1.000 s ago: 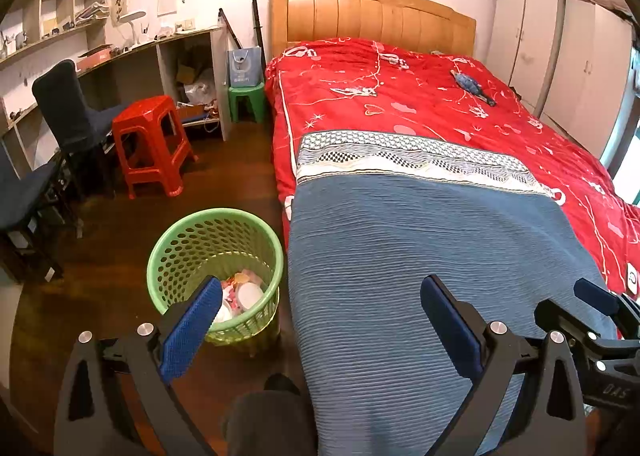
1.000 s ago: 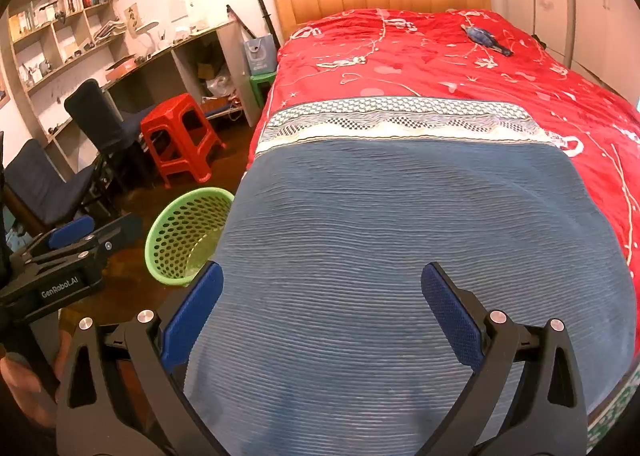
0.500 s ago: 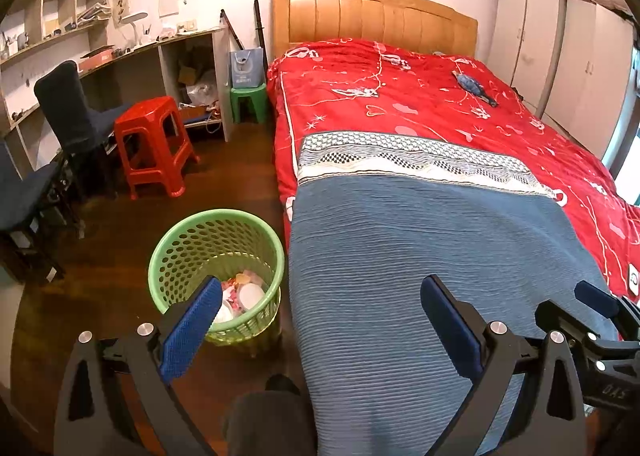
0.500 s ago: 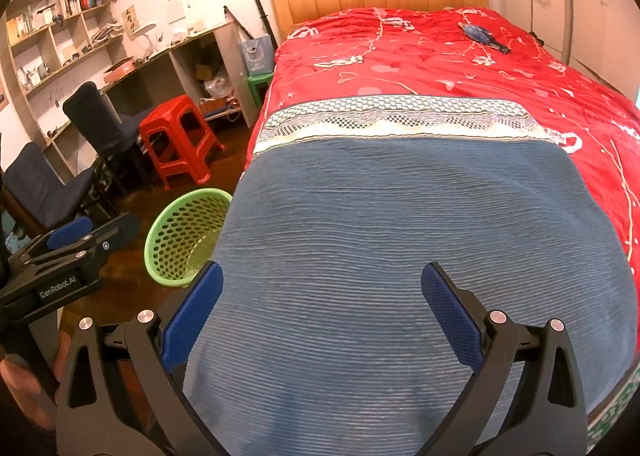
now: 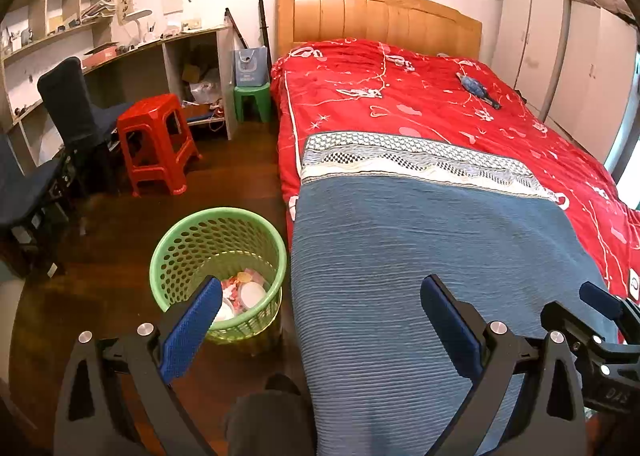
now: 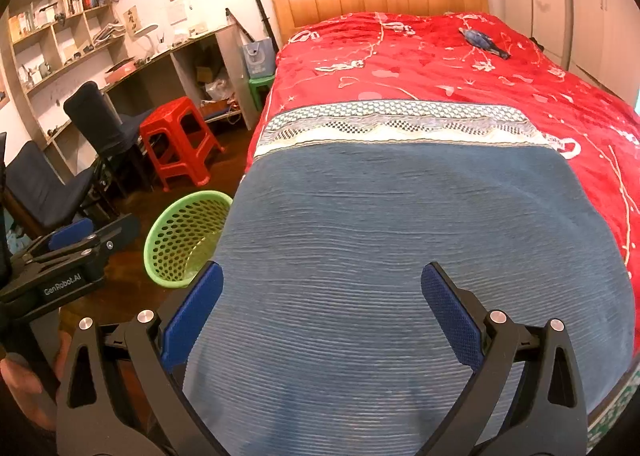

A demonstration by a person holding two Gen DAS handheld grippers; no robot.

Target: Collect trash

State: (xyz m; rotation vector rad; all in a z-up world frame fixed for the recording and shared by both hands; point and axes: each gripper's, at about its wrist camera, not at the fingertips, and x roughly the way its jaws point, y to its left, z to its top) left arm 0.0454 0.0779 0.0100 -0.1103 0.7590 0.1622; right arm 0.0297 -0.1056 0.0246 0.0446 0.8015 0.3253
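A green perforated trash basket [image 5: 182,252] stands on the wooden floor beside the bed, with white and pink trash [image 5: 244,290] in its bottom. It also shows in the right wrist view [image 6: 176,240]. A blue crumpled wrapper [image 5: 476,89] lies far up on the red bedspread, also in the right wrist view [image 6: 482,41]. My left gripper [image 5: 320,316] is open and empty, above the bed's foot edge, its left finger over the basket. My right gripper [image 6: 320,304] is open and empty over the blue blanket [image 6: 400,236].
A red stool [image 5: 156,143], a green stool [image 5: 252,99] with a paper bag, dark chairs [image 5: 72,107] and a desk with shelves line the left wall. Wardrobe doors [image 5: 560,55] stand right of the bed. A wooden headboard [image 5: 376,19] is at the back.
Both grippers have drifted slightly; the views have shifted a little. Both stay open and empty.
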